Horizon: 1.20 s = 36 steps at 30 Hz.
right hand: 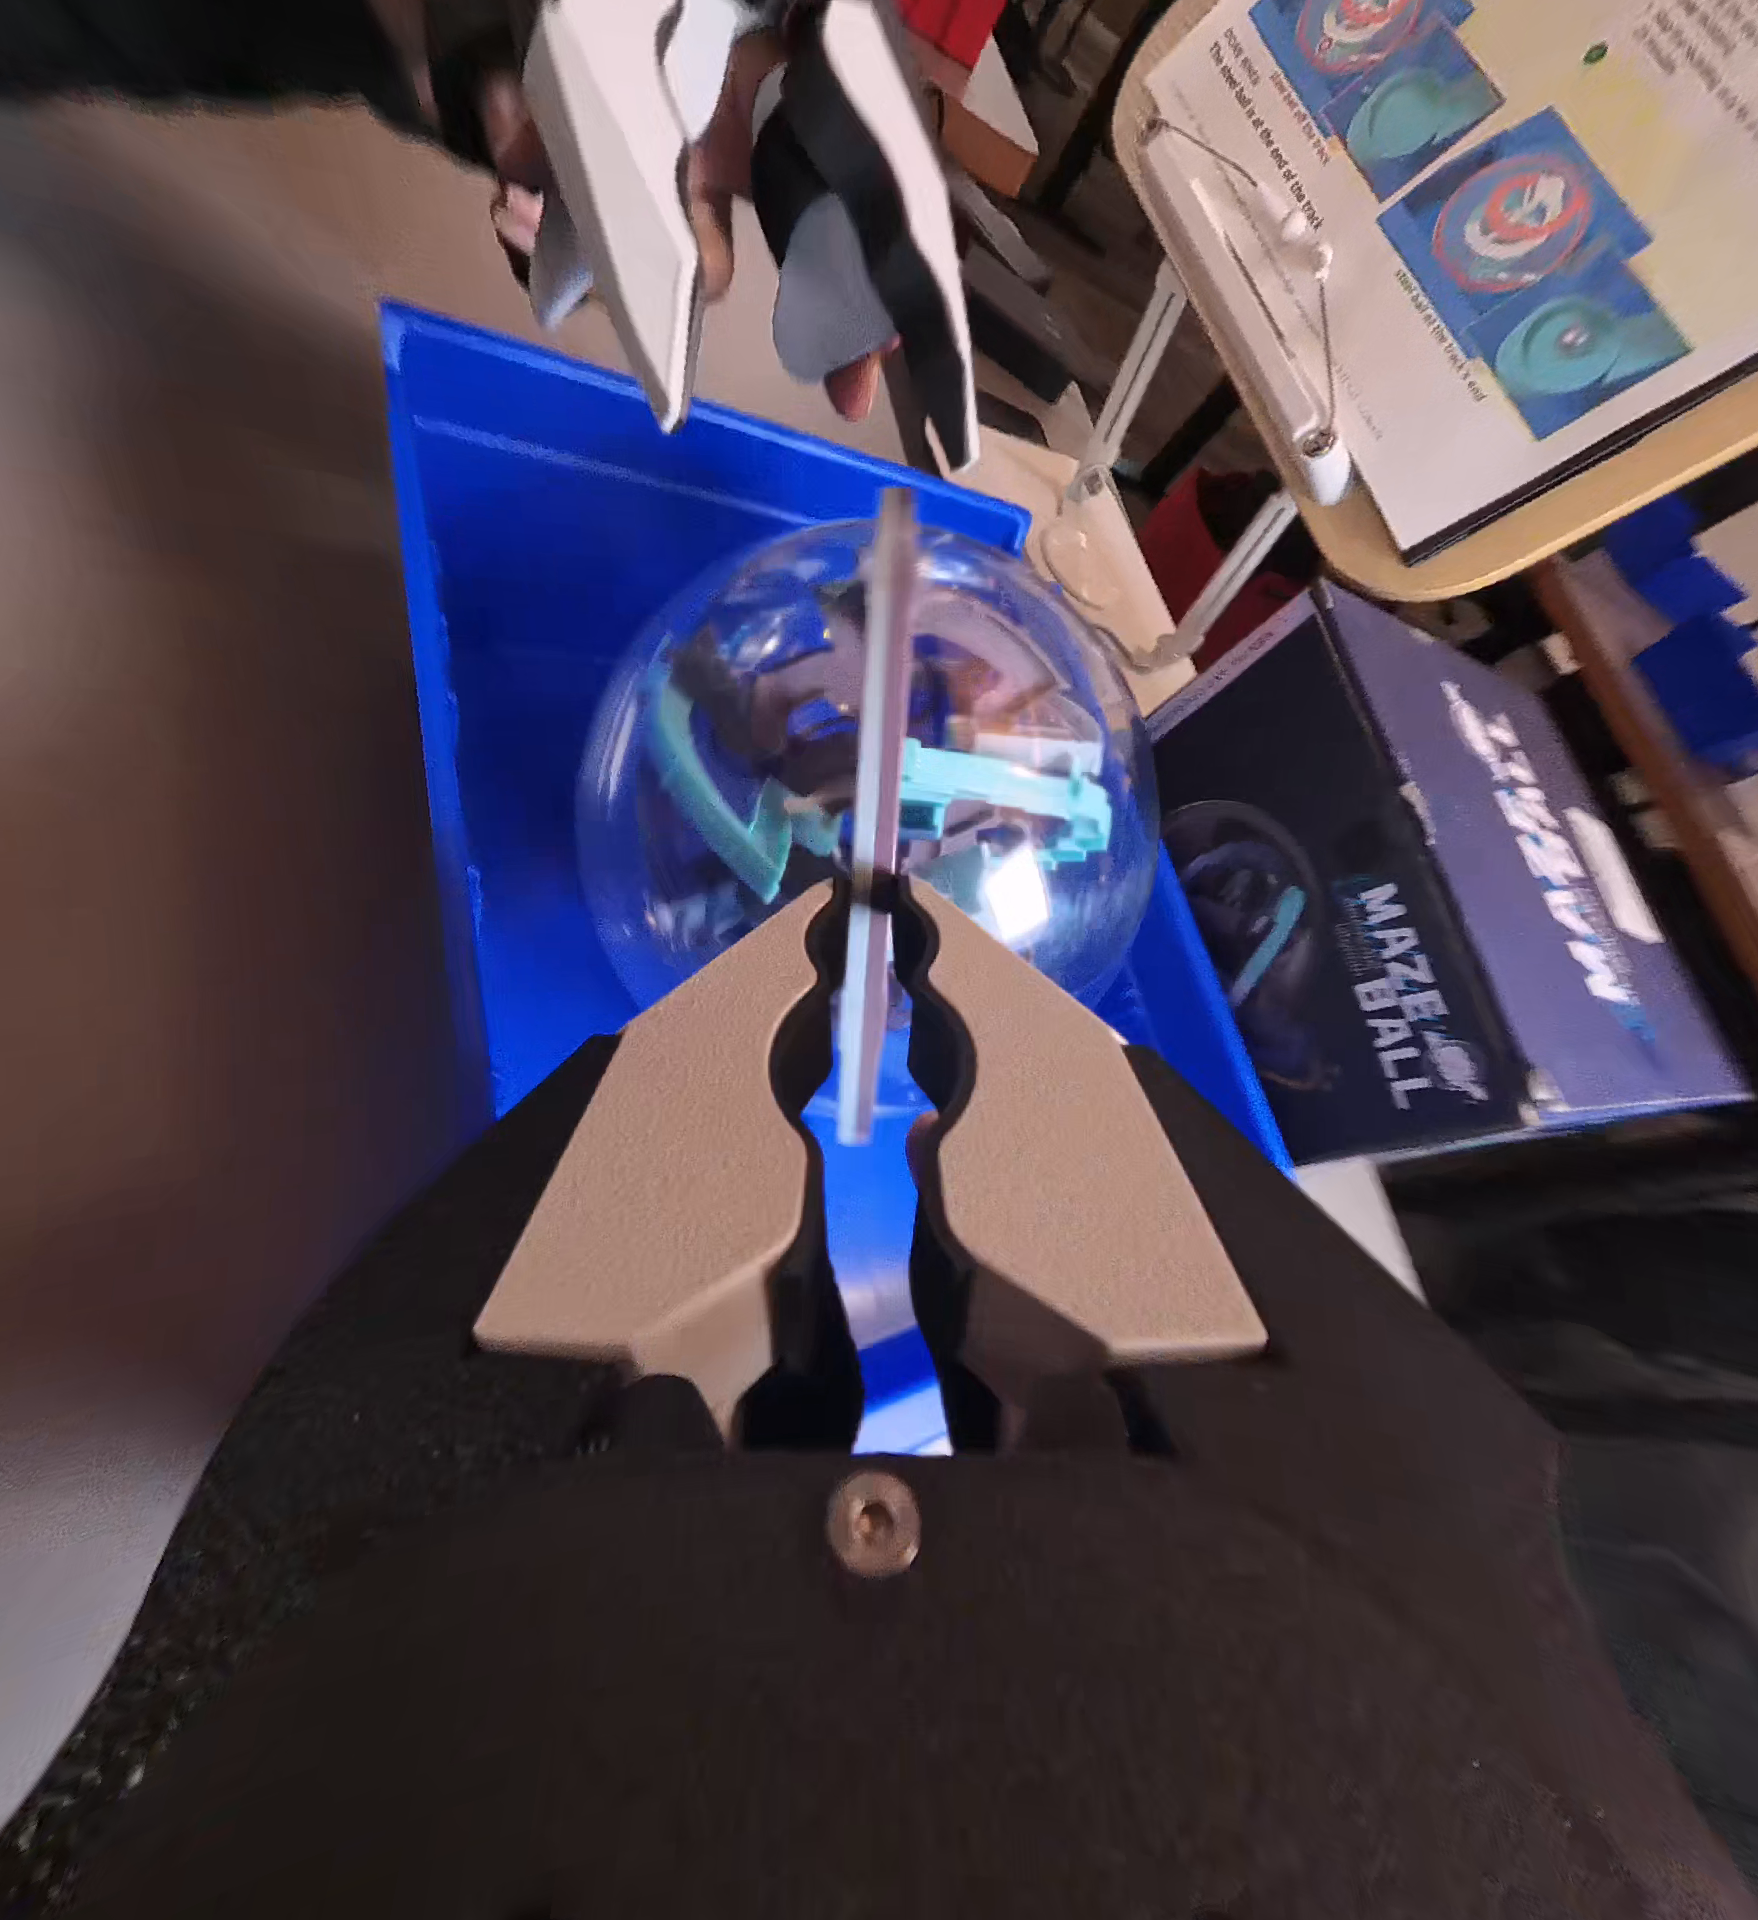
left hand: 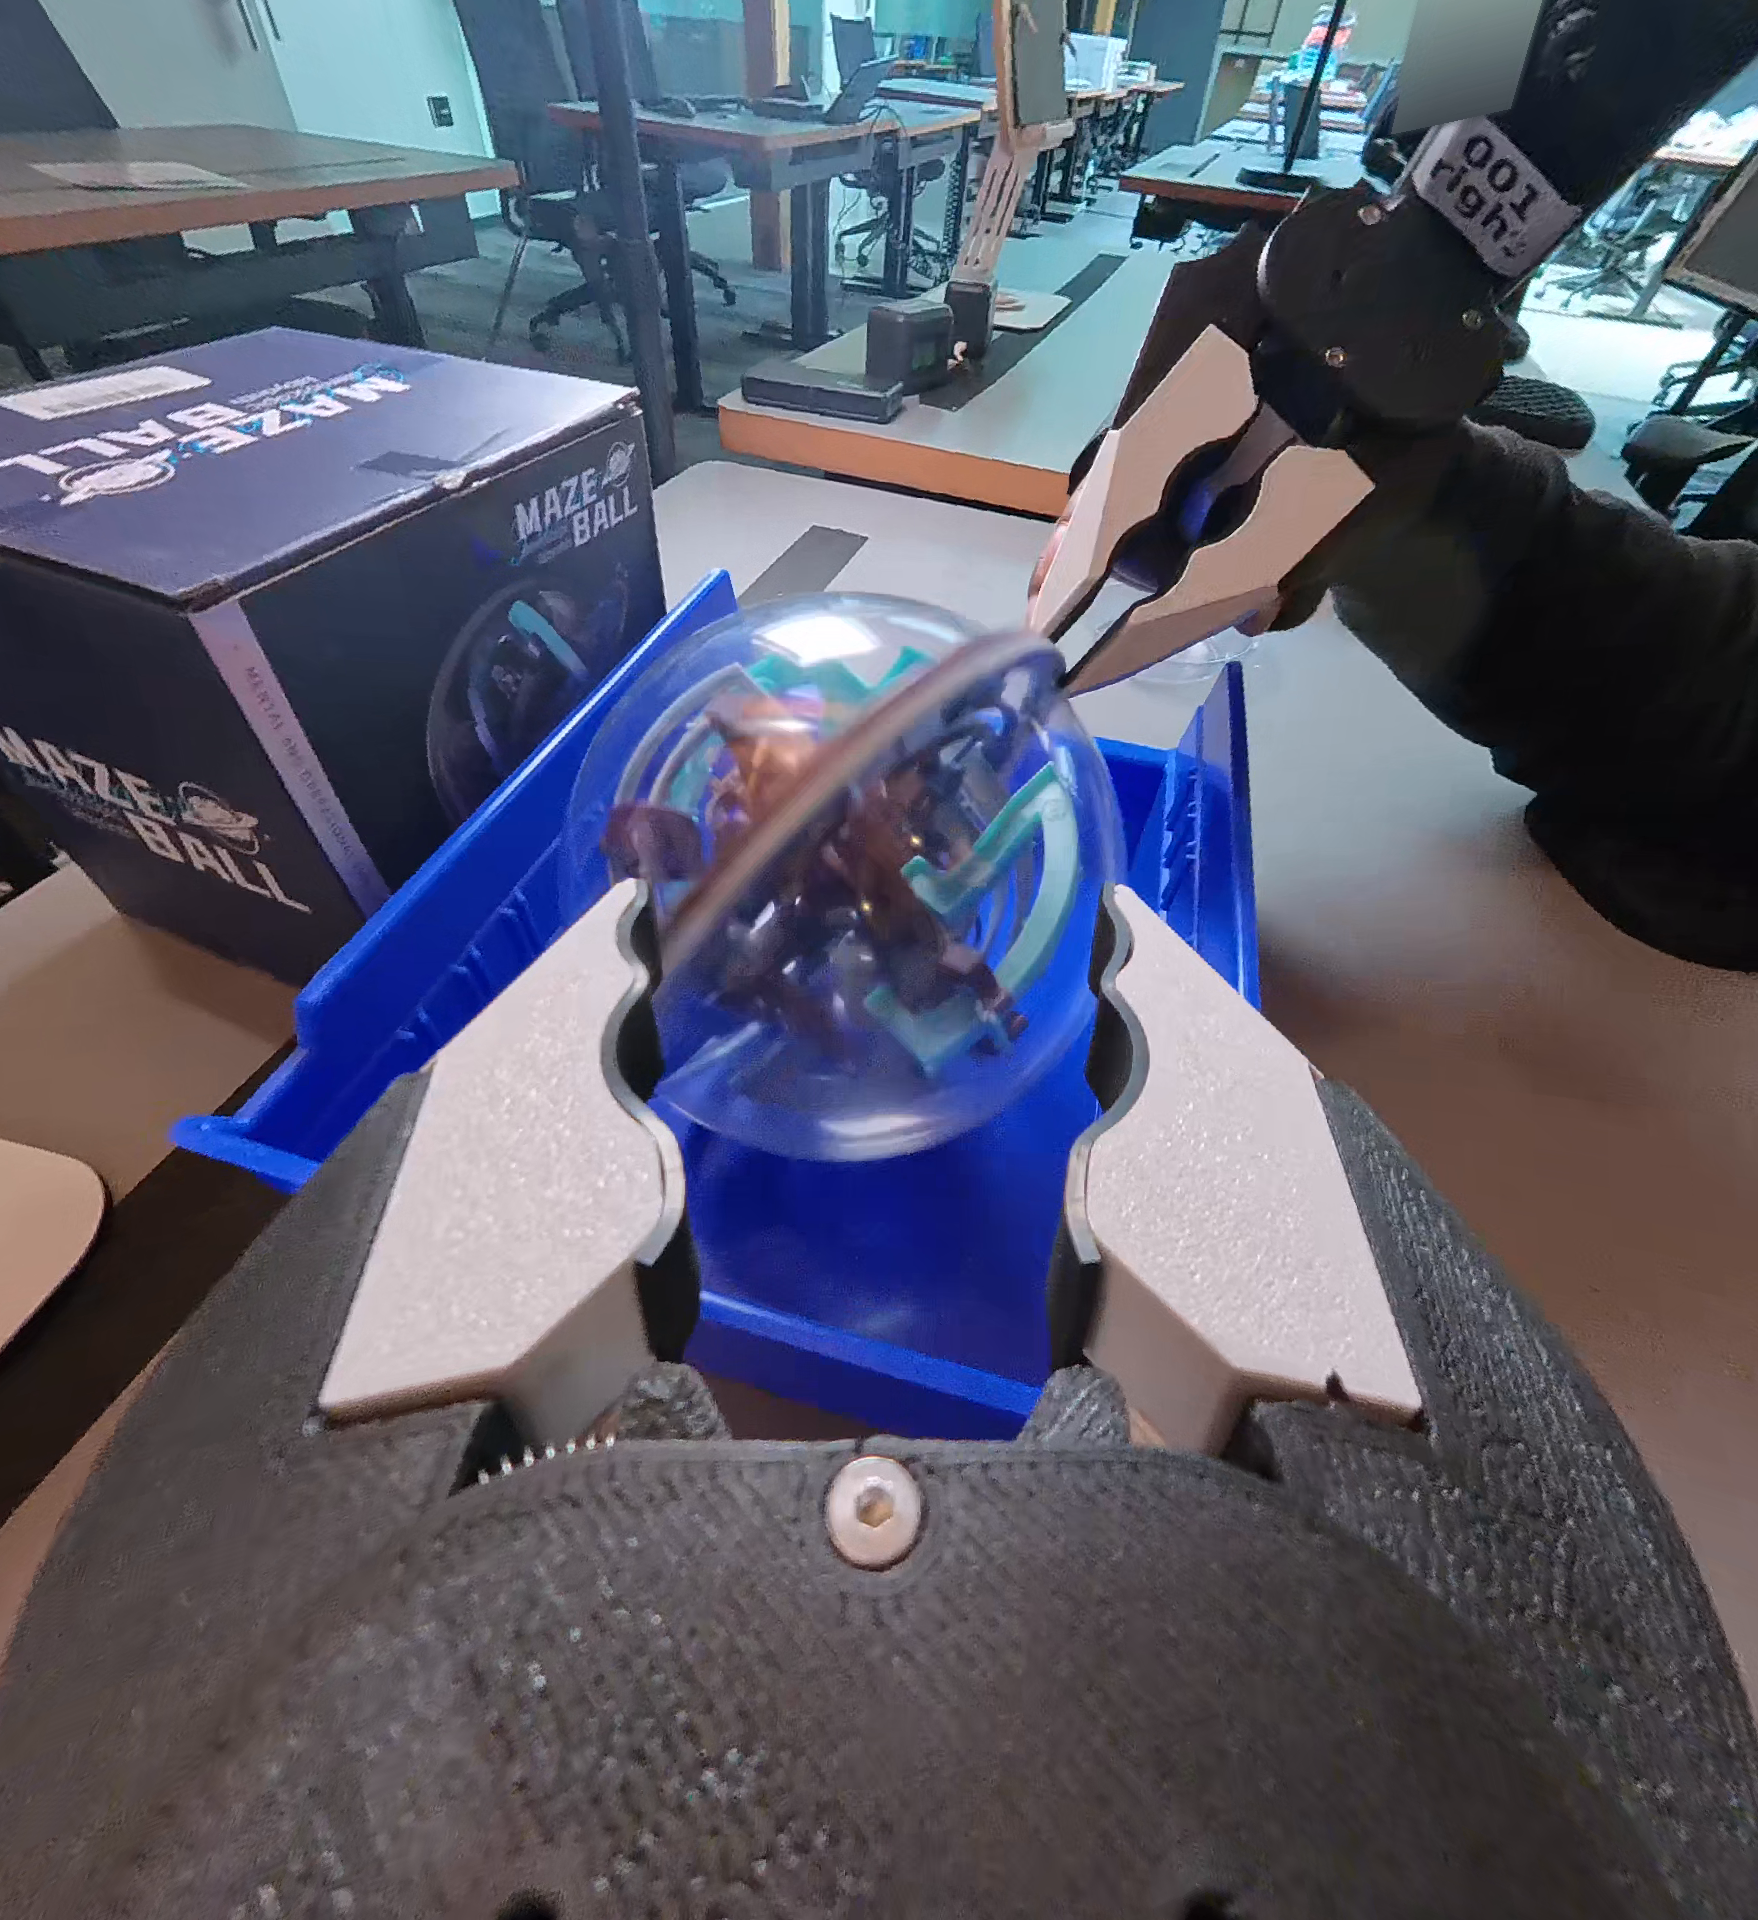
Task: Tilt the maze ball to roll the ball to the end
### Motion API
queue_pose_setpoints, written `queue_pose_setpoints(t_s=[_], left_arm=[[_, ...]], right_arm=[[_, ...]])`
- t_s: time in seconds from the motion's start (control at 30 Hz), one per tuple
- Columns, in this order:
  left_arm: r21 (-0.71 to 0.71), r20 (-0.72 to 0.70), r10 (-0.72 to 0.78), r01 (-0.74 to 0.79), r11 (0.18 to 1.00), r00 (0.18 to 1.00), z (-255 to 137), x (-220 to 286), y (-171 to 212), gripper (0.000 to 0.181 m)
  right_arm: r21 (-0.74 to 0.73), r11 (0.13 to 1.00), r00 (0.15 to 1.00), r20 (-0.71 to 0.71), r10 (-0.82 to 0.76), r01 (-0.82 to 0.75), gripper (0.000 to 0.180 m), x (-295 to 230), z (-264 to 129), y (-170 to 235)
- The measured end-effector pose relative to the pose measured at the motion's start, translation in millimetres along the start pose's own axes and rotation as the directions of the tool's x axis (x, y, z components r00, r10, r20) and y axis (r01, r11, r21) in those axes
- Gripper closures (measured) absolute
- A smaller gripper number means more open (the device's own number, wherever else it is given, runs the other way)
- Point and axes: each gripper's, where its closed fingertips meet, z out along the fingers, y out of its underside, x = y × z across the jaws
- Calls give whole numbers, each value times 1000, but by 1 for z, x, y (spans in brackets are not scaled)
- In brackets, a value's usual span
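While held: clear plastic maze ball w/ teal tracks, above blue plastic bin.
Right tongs: clamped on equator flange.
Left tongs: apart, flanking shell.
Handling: prob. light, rigid, slick; grip flange.

Both views are bright under even indoor light, with wide-angle bending toward the edges. The clear plastic sphere with teal tracks is motion-blurred and carries white glare. In the right wrist view the pale tabletop smears into soft blur, while the black right tool stays sharp.
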Motion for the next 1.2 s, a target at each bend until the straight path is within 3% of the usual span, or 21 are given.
queue_pose_setpoints(t_s=[0.3, 0.47, 0.57, 0.77, 0.9, 1.0, 1.07, 1.13, 1.2], left_arm=[[-91, 0, 111, -110, 990, 994, 6, 20, -10, 96], [-121, 26, 198, -193, 974, 980, 9, 39, -14, 96], [-119, 25, 201, -197, 973, 979, 13, 47, -15, 95], [-104, 19, 138, -136, 985, 990, 25, 50, -19, 89], [-63, 41, 116, -113, 992, 992, 30, 44, -20, 89], [-91, 39, 76, -72, 993, 996, 33, 34, -15, 84], [-114, 47, 51, -45, 993, 998, 34, 23, -14, 81], [-141, 63, 59, -50, 989, 996, 34, 8, -12, 80], [-185, 46, 33, -24, 982, 998, 34, -2, -4, 75]], right_arm=[[-217, 908, 900, -179, -398, 358, 174, 1, -22, -4], [-259, 862, 840, -227, -493, 435, 175, 9, -49, -17], [-230, 853, 781, -343, -522, 469, 180, 23, -72, -50], [-130, 926, 855, -356, -376, 353, 180, 28, -106, -90], [-17, 984, 895, -412, -169, 178, 171, 39, -112, -62], [80, 995, 937, -340, 86, -62, 164, 47, -99, -21], [119, 975, 945, -248, 214, -189, 151, 48, -87, 3], [91, 946, 938, -131, 321, -312, 123, 44, -73, 26], [60, 917, 917, -42, 398, -395, 110, 39, -58, 42]])
